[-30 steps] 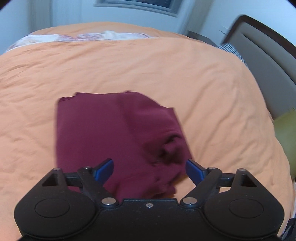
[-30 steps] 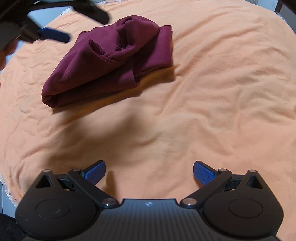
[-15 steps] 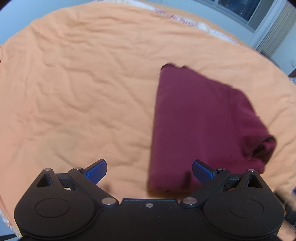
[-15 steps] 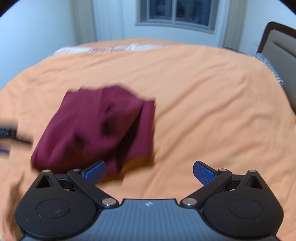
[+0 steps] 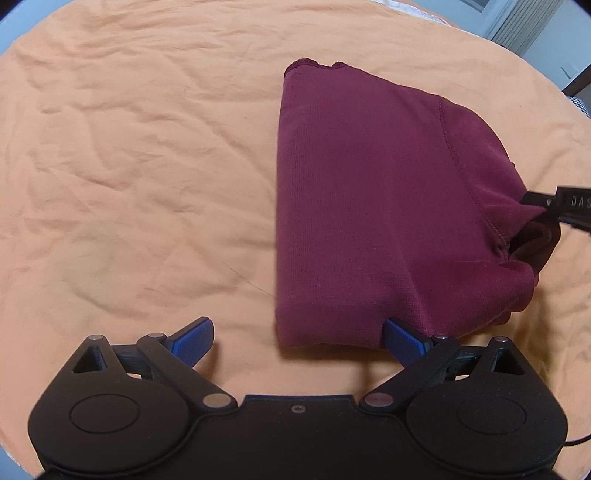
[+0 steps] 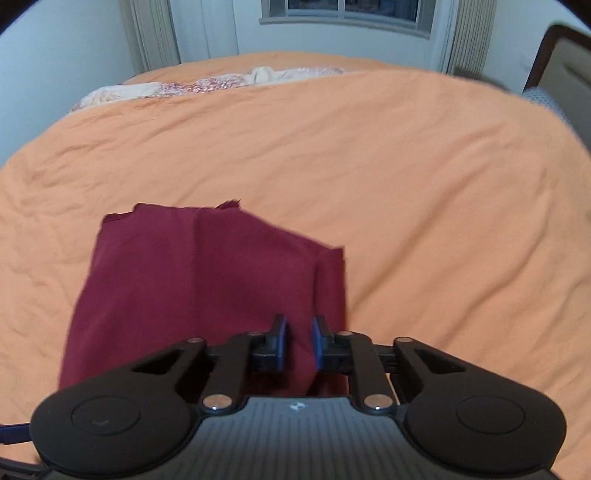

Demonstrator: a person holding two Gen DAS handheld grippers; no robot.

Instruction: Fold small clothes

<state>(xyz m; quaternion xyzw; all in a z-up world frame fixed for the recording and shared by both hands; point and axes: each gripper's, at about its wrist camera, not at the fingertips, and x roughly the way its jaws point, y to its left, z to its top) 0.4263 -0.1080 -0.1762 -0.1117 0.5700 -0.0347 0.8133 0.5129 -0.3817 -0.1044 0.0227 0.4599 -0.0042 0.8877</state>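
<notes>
Now the dark red knit cloth [image 6: 207,280] on the orange bed cover [image 6: 406,177] is pinched by the right tool [image 6: 298,341], which was open before. The left tool [image 5: 297,338] is kept wide apart, so another fold can be started.

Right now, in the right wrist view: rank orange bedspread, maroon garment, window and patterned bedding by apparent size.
1. orange bedspread
2. maroon garment, close to the camera and pinched by the right tool
3. window and patterned bedding: similar, both distant and the window is cropped, so unranked.

One maroon garment [image 5: 369,206] (folded), two grippers, one bed [image 5: 129,166].
</notes>
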